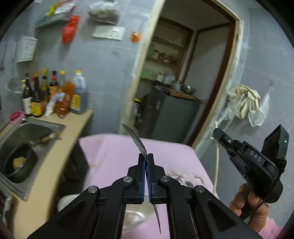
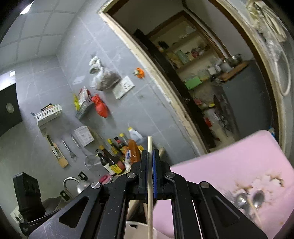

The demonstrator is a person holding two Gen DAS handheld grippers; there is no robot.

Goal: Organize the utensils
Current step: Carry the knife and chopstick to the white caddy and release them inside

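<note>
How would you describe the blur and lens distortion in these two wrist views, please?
Left wrist view: strong fisheye bend in the door frame; the left gripper and its spoon are sharp, while the bottles look soft. Right wrist view: tilted and bowed; the right gripper and its chopstick are crisp, but the spoons on the pink cloth are smeared.

Dim, even indoor light; a bright ceiling panel glows. Fisheye bends edges, motion blur softens the doorway.

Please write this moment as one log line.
left gripper: shut on metal spoon | right gripper: shut on chopstick | both lifted
</note>
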